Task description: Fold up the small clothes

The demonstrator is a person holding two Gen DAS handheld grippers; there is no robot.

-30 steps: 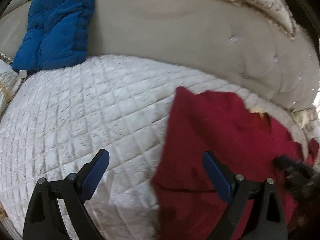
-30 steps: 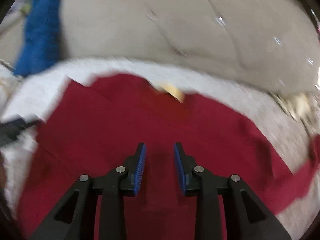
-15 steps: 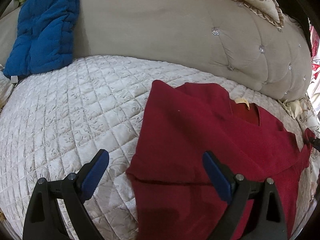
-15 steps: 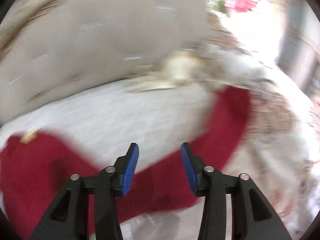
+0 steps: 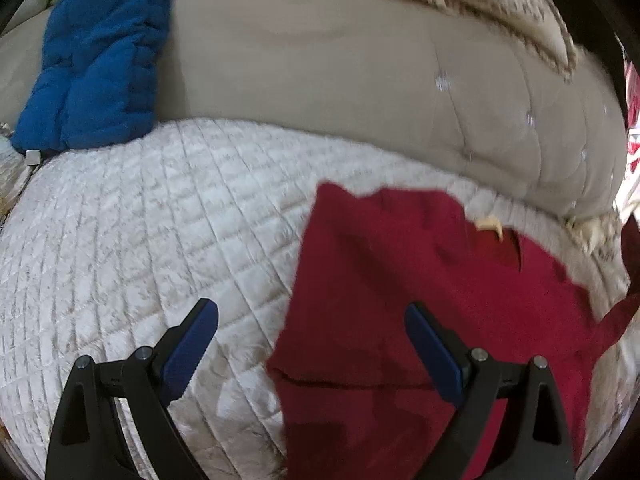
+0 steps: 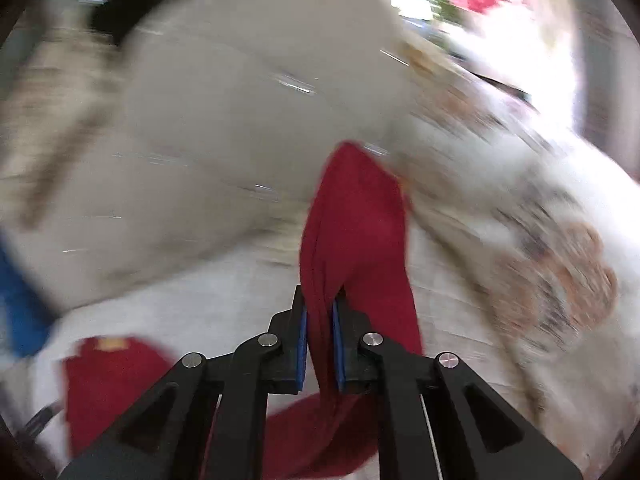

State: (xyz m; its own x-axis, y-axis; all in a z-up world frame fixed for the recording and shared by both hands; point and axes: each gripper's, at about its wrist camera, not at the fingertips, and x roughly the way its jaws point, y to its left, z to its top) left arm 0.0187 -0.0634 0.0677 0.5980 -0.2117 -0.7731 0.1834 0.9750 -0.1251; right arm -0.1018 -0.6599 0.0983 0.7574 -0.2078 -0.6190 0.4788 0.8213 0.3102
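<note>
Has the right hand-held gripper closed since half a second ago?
Yes. The right hand-held gripper was open above the quilt; now it is shut on the red sleeve, lifted against the headboard.

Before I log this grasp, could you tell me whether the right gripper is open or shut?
Shut. In the right wrist view the right gripper clamps a bunched sleeve of the red shirt between its blue pads.

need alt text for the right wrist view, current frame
The right claw is shut on a bunched sleeve of a dark red shirt, lifting it above a white quilted bed cover. The rest of the shirt lies at lower left, with a beige tufted headboard behind; the frame is heavily motion-blurred.
</note>
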